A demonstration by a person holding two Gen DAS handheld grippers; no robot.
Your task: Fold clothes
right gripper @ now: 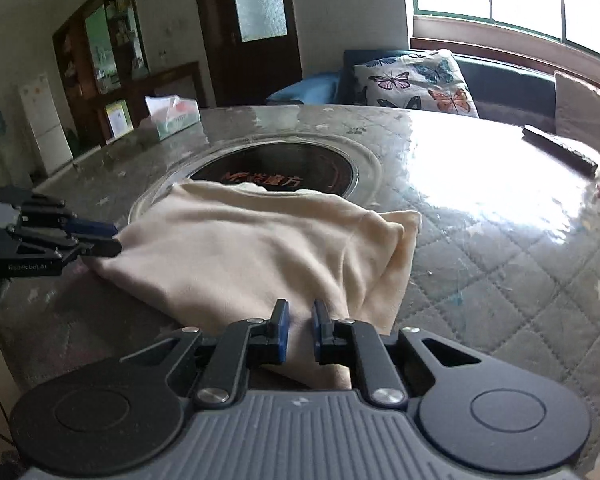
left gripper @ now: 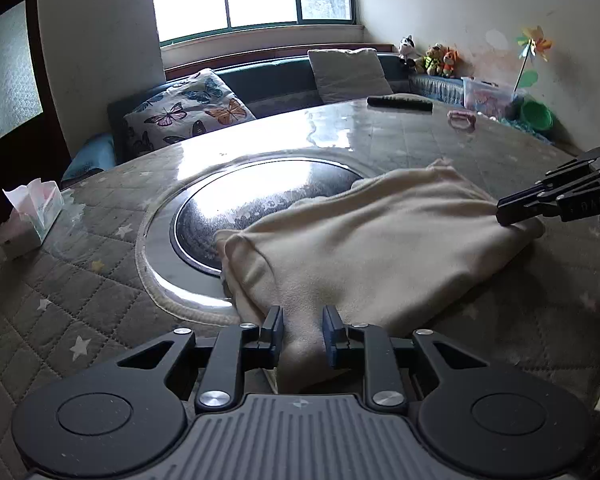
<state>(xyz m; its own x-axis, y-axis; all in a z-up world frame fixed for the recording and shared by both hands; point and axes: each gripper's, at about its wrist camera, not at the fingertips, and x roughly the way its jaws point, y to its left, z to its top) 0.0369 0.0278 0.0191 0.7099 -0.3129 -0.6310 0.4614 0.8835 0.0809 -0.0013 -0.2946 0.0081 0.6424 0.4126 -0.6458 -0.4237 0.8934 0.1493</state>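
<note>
Mid-fold, the left gripper (left gripper: 302, 334) and right gripper (right gripper: 300, 330) each pinch the near hem of the cream garment (left gripper: 380, 236) lying at the induction hob's (left gripper: 260, 196) five o'clock, so next both must carry it evenly toward twelve.

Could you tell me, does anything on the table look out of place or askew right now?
Mostly the cream garment: held by both grippers, its far edge lies over the round black cooktop set into the table. Its corner by the cooktop is rumpled rather than squared. Nothing looks spilled or damaged.
</note>
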